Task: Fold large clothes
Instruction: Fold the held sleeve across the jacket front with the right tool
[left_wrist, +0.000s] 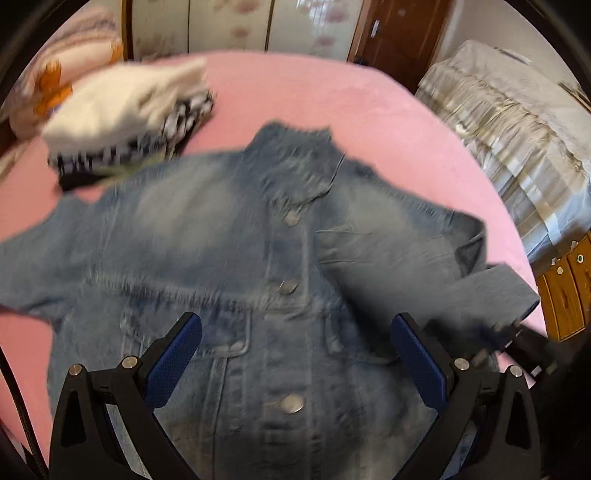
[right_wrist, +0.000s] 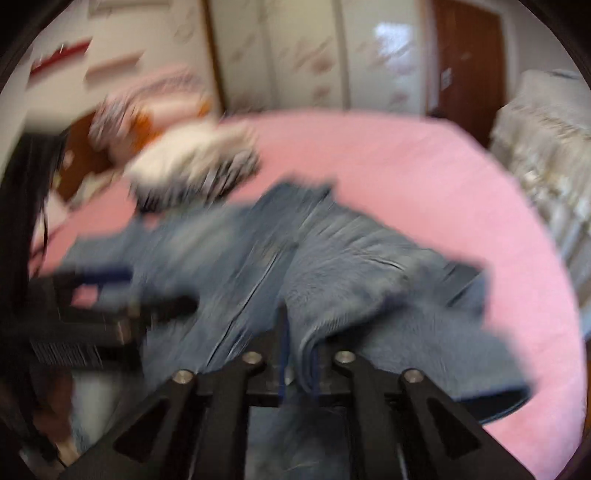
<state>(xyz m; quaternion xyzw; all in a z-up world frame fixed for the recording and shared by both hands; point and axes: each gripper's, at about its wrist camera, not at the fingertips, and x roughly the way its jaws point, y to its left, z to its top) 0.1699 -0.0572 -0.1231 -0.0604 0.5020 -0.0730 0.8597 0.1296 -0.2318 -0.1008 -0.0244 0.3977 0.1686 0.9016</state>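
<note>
A blue denim jacket (left_wrist: 236, 236) lies front up and buttoned on the pink bed (left_wrist: 303, 88). My left gripper (left_wrist: 295, 354) is open and empty, its blue pads spread wide above the jacket's lower front. My right gripper (right_wrist: 297, 365) is shut on a fold of the jacket's sleeve (right_wrist: 347, 295) and holds it lifted over the jacket body. In the left wrist view the right gripper (left_wrist: 517, 332) shows at the right edge with the sleeve cuff (left_wrist: 495, 291) in it. The left gripper shows blurred at the left of the right wrist view (right_wrist: 110, 291).
A stack of folded clothes, white on top with a black-and-white patterned piece beneath (left_wrist: 125, 122), sits at the bed's far left. A patterned pillow (left_wrist: 55, 74) lies behind it. A covered piece of furniture (left_wrist: 517, 122) and a wooden drawer unit (left_wrist: 565, 288) stand right of the bed.
</note>
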